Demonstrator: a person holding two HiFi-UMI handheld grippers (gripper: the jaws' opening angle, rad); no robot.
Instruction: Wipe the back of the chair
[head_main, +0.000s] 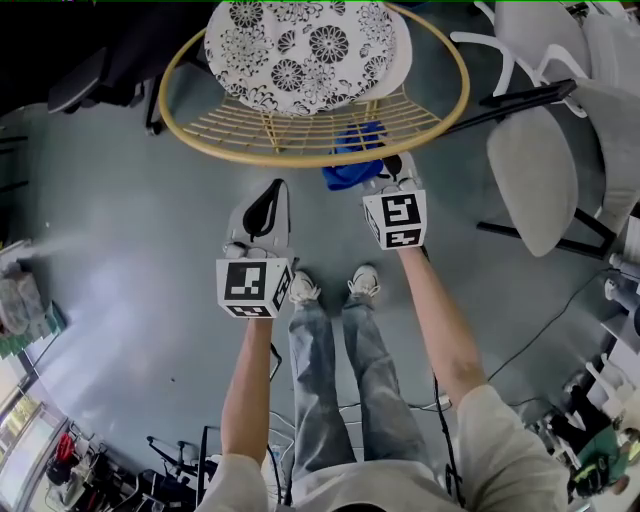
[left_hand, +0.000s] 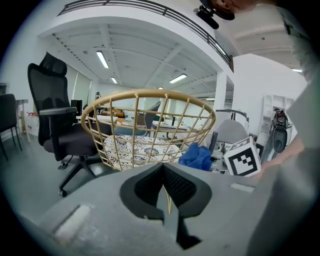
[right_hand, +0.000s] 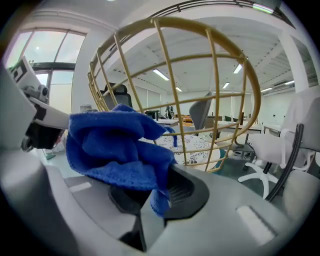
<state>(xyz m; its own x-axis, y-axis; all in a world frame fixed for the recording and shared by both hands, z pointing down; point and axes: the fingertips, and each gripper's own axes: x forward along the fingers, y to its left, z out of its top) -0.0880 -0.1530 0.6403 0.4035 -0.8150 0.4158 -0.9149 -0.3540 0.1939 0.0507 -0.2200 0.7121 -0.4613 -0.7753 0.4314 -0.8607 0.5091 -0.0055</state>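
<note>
A round rattan chair (head_main: 320, 150) with a yellow wire back and a black-and-white patterned cushion (head_main: 305, 50) stands in front of me. My right gripper (head_main: 385, 180) is shut on a blue cloth (head_main: 352, 160), held against the chair's near rim. In the right gripper view the blue cloth (right_hand: 120, 150) bunches over the jaws, with the chair's yellow bars (right_hand: 200, 90) just beyond. My left gripper (head_main: 268, 205) hangs shut and empty a little short of the rim, left of the cloth. The left gripper view shows the chair back (left_hand: 150, 125) and the cloth (left_hand: 196, 156) ahead.
White office chairs (head_main: 560, 130) stand close on the right. A black office chair (left_hand: 57, 115) stands at the left behind the rattan chair. Cables and clutter lie on the grey floor behind me (head_main: 170, 460).
</note>
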